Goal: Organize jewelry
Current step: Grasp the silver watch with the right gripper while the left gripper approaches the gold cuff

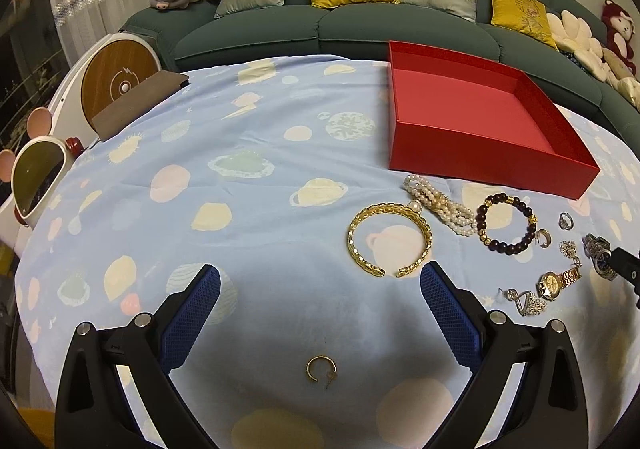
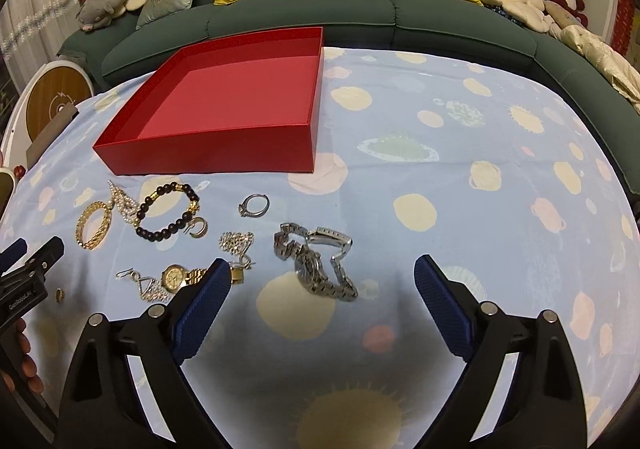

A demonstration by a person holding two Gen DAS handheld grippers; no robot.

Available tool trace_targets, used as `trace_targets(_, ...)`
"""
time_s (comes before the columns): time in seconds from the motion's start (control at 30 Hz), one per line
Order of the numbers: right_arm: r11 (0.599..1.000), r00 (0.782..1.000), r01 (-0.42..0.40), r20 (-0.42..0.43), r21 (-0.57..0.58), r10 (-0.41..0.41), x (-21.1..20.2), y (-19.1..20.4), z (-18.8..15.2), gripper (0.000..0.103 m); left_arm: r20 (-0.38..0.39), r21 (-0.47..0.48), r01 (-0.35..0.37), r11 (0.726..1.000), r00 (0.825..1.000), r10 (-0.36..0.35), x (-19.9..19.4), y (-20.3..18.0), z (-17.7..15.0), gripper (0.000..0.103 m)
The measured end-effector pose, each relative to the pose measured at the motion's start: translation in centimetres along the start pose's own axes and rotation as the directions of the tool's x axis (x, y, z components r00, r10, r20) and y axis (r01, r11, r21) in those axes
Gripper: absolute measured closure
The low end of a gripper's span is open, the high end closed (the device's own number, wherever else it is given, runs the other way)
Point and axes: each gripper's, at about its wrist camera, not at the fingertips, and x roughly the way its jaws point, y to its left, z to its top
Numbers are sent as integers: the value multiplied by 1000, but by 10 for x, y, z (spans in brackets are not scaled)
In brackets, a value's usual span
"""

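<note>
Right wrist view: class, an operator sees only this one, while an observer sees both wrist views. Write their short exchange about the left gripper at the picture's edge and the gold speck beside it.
Operator: I see only an edge of the left gripper. Is it open?
Observer: Yes, its jaws stand wide apart and hold nothing.
Operator: What is the gold speck beside it?
Observer: A small open gold ring, lying on the cloth in the gap between that gripper's fingers, touched by neither.
</note>
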Motion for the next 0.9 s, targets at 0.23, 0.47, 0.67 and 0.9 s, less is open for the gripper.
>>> trace_targets(0.23, 1000, 1000, -14, -21, 10, 14, 22, 6, -4, 28, -21, 14, 12, 1000, 1000, -12, 15, -6, 6, 5)
trace_targets(0.47, 1000, 1000, -14, -14, 25, 14, 31, 2, -9, 37, -39, 15, 9, 1000, 999, -8, 25, -4, 6, 5)
trace_targets(0.67, 1000, 1000, -17, -2, 4, 17, 29, 4, -9, 68, -39, 26, 13, 1000, 999, -12, 27, -7, 3, 5)
trace_targets(0.9, 997, 998, -56, -7, 55, 56, 25, -6, -12, 90, -43, 38, 28, 999, 999, -26, 30, -10, 2, 5)
